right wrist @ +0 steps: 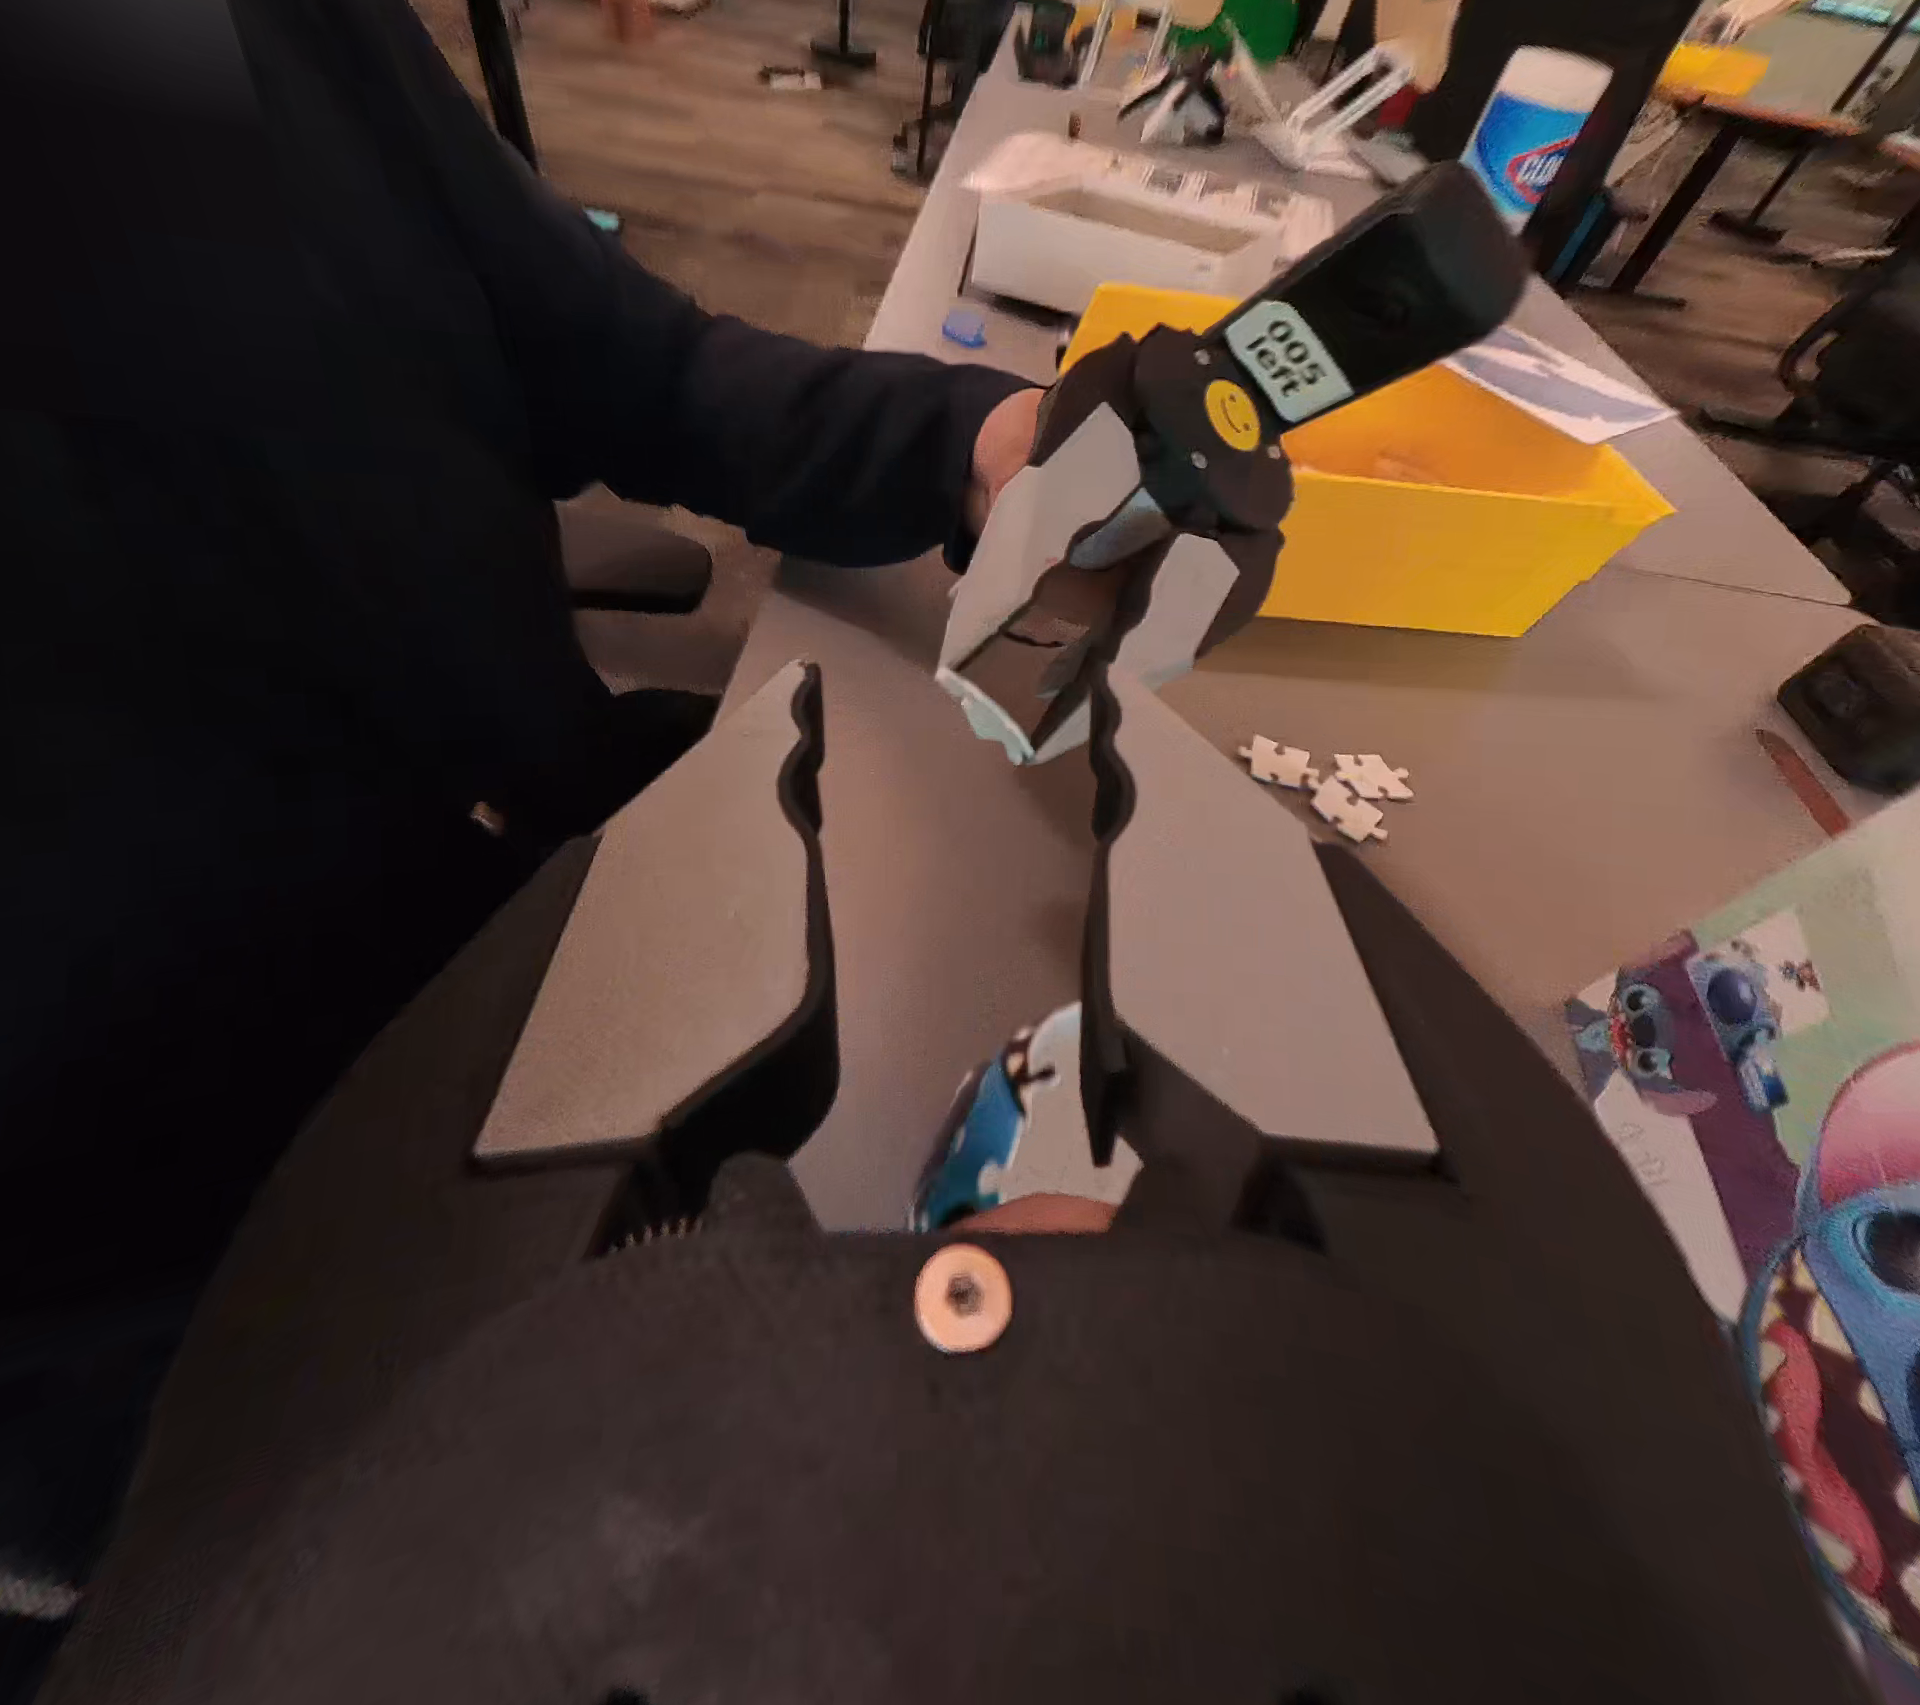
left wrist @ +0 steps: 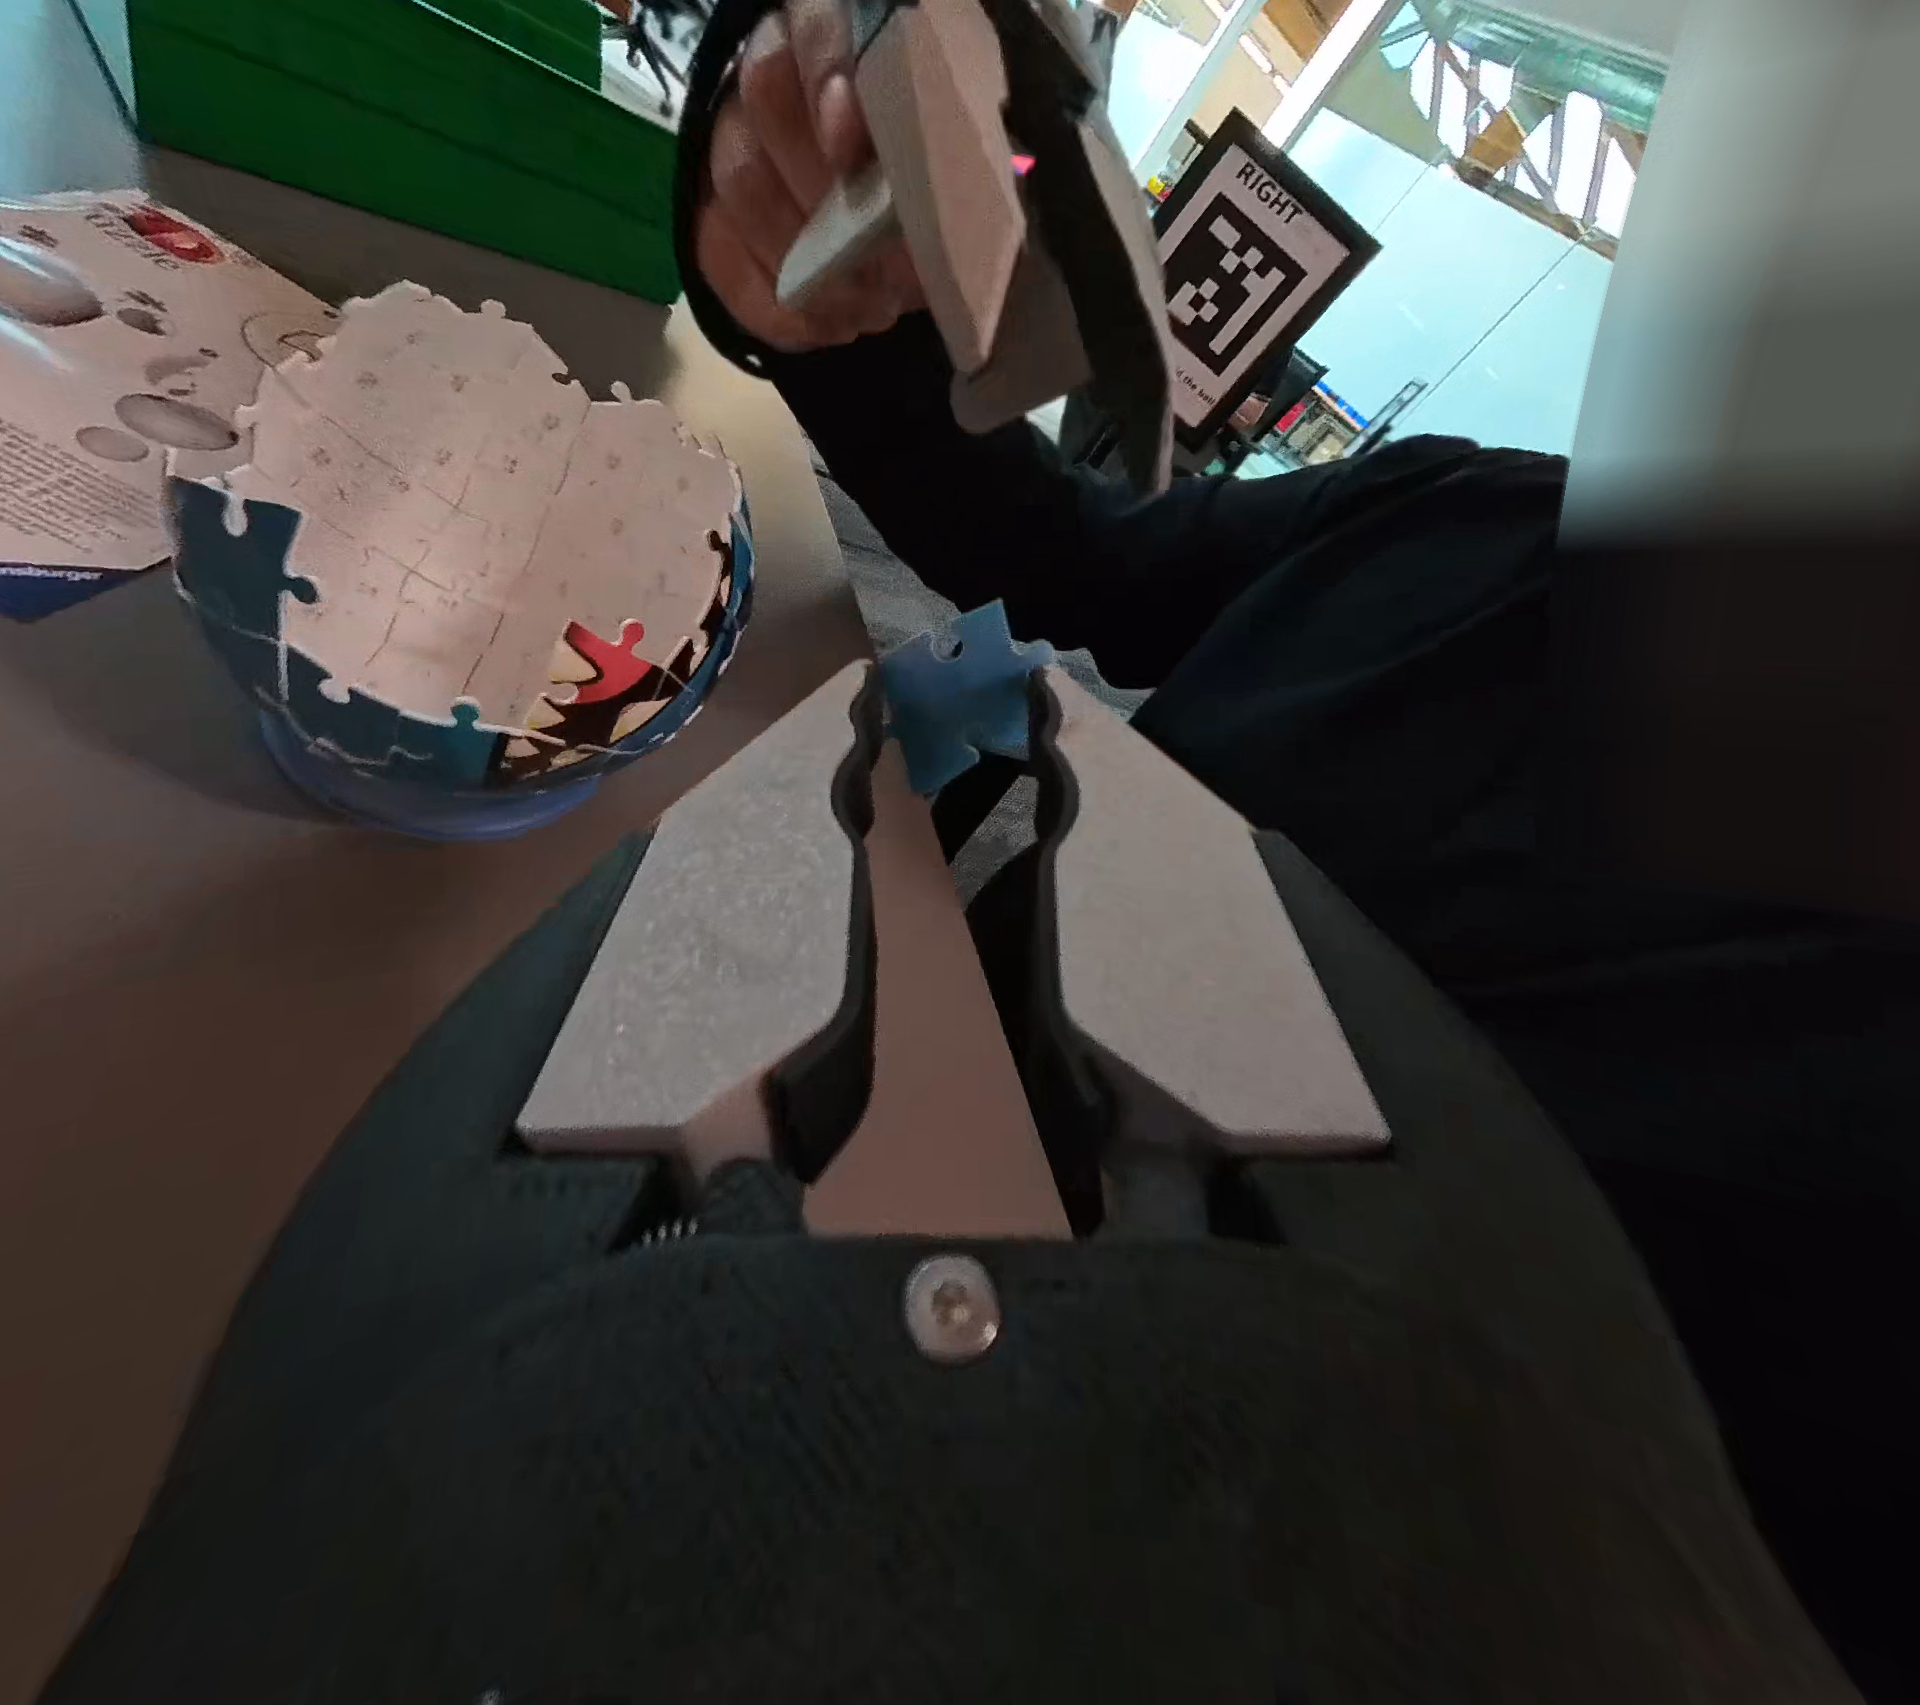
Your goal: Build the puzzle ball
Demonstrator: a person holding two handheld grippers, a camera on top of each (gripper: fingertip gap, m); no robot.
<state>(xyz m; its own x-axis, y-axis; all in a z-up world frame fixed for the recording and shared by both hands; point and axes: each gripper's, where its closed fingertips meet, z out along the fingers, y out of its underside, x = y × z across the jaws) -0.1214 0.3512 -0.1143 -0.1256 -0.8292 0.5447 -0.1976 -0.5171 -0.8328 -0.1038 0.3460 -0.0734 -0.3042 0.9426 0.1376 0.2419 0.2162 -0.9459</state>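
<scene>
We pinch a blue puzzle piece at our left tool's tips, our right tool gapes wide and empty, half-built puzzle ball sits open-topped on the counter at left, three loose pieces farther right.

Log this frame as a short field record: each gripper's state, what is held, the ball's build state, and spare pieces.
left gripper: shut on small blue puzzle piece, held at the fingertips
right gripper: open, empty
half-built puzzle ball shell, white inside and blue outside: open-topped, on grey table
loose white puzzle pieces: three, clustered on table
yellow plastic bin: behind left gripper
</scene>
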